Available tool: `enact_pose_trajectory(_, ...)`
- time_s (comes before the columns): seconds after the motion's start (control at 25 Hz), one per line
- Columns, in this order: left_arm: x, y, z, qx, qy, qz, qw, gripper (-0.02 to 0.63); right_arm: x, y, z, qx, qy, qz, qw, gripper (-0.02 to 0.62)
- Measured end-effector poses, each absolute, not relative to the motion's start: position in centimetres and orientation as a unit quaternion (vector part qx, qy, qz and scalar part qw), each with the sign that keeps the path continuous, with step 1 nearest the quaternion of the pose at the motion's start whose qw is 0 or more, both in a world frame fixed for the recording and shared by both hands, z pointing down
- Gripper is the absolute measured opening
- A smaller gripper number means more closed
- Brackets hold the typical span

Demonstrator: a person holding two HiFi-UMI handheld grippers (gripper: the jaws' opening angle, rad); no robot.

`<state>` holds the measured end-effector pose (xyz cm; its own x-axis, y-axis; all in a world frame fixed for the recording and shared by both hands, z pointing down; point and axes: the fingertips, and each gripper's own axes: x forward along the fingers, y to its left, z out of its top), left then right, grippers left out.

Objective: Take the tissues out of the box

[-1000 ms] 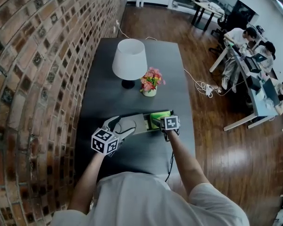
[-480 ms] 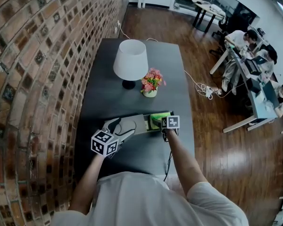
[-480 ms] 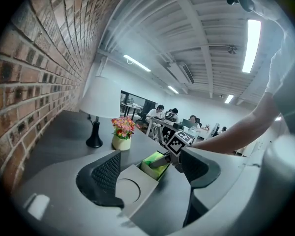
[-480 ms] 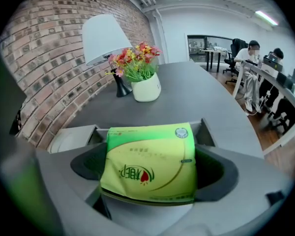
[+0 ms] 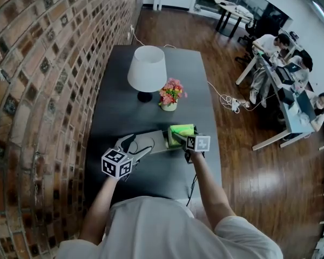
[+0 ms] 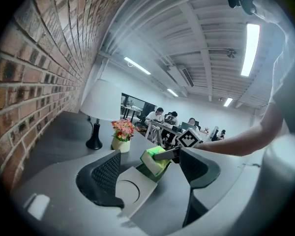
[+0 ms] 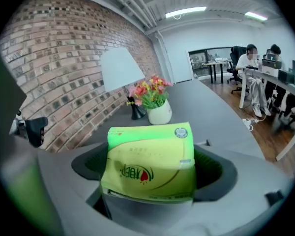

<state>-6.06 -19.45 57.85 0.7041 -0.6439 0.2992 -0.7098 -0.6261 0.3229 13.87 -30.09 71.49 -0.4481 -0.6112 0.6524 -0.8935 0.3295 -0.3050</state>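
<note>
Right gripper (image 7: pixel 152 168) has its jaws closing on the pack (image 7: pixel 147 146), pads against both sides. The pack is tipped up at the right end of the box (image 5: pixel 151 142). Left gripper (image 6: pixel 150 167) has its jaws spread round the box's left flap. The box runs left-right, so I'd pull rightward.

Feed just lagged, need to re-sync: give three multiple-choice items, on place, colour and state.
1. The flower pot stands: A) beside the lamp B) on the floor C) on a chair
2. The tissue pack is: A) blue B) green C) red
3. The left tongs are: A) open B) shut on a cable C) shut on a cup
1A: pot sits by the lamp base. 2B: green wrapper between the closing right tongs. 3A: tongs spread apart over the box flap.
</note>
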Motion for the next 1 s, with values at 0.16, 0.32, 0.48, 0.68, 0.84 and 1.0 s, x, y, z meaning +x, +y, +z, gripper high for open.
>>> enact_pose_trajectory(0.16,-6.0,-19.5,57.1,0.903,-0.371,0.068,0.207,0.367,12.3,-29.2,66.4,0.461,-0.821,0.300,0.156,0.535)
enact_pose_trajectory(0.32,-5.7,-19.5,56.1,0.908,-0.365,0.058,0.198,0.367,11.2,-27.9,61.1,0.454,-0.842,0.271,0.106,0.535)
enact_pose_trajectory(0.48,-5.6,-19.6,54.4,0.912,-0.363,0.039,0.189,0.365,10.5,-26.5,55.3,0.456,-0.861,0.219,0.049,0.535)
enact_pose_trajectory(0.68,-6.0,-19.2,51.2,0.915,-0.368,0.014,0.165,0.360,9.5,-24.0,48.3,0.447,-0.880,0.156,-0.032,0.535)
enact_pose_trajectory(0.84,-6.9,-18.6,48.2,0.911,-0.400,0.013,0.097,0.357,9.1,-21.6,44.2,0.454,-0.885,0.089,-0.058,0.535)
enact_pose_trajectory(1.0,-8.9,-18.1,45.5,0.889,-0.459,0.008,0.015,0.357,9.5,-19.3,42.0,0.481,-0.873,0.030,-0.070,0.535)
